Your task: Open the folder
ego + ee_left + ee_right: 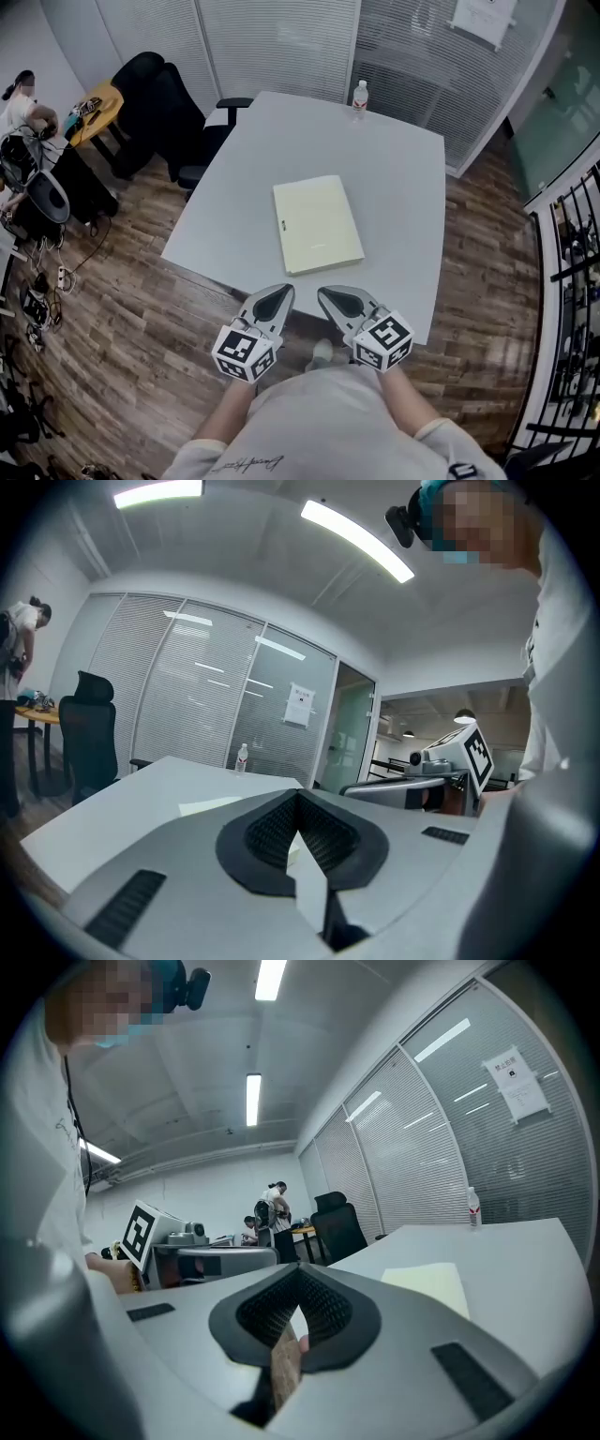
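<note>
A pale yellow folder [317, 225] lies closed and flat in the middle of the grey table [394, 178]. Both grippers hover side by side just short of the table's near edge, pointing toward the folder and apart from it. My left gripper [286, 290] is shut with nothing in it, as is my right gripper [322, 292]. In the left gripper view the jaws [298, 795] meet at the tips, with the folder [211, 805] ahead on the tabletop. In the right gripper view the shut jaws [300, 1271] point past the folder [427, 1283].
A water bottle [360, 97] stands at the table's far edge. Black office chairs [164, 103] sit at the table's far left. A person [19, 103] is at a cluttered desk further left. Blinds and glass walls close off the back.
</note>
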### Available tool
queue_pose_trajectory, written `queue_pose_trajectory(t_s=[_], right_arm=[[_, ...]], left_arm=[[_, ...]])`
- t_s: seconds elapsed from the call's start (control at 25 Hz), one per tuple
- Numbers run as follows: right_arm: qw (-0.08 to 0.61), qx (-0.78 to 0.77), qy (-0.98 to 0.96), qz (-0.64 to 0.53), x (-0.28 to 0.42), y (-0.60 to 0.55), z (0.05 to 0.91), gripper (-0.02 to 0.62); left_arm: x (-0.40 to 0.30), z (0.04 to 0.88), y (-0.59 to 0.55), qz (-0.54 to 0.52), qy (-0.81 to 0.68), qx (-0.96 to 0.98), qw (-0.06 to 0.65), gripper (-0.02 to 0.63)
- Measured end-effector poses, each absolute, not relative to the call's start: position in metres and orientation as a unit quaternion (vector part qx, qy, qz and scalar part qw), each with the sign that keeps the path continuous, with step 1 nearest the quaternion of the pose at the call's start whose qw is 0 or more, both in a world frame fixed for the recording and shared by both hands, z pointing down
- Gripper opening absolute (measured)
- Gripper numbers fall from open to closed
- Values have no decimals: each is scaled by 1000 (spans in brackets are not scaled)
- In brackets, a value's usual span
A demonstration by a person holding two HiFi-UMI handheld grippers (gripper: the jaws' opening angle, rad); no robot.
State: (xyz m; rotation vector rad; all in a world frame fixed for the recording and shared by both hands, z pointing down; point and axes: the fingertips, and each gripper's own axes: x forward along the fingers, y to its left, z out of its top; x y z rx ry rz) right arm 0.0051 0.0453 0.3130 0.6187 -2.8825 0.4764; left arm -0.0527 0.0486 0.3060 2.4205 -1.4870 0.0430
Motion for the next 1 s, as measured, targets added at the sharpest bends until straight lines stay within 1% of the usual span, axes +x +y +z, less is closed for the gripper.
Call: queue_pose_trajectory(t_s=[0.48,0.76,1.0], right_arm=[[87,171,-968,162,-1,-3,317,21],[86,193,-963,165,-11,-10,315,21],[93,216,-959,161,-6,-17,316,21]], left_arm=[[-58,304,6,14,-551,821,147,8],[-75,302,-2,24,-539,829,149,8],[-78,300,-7,27,-525,838,146,8]])
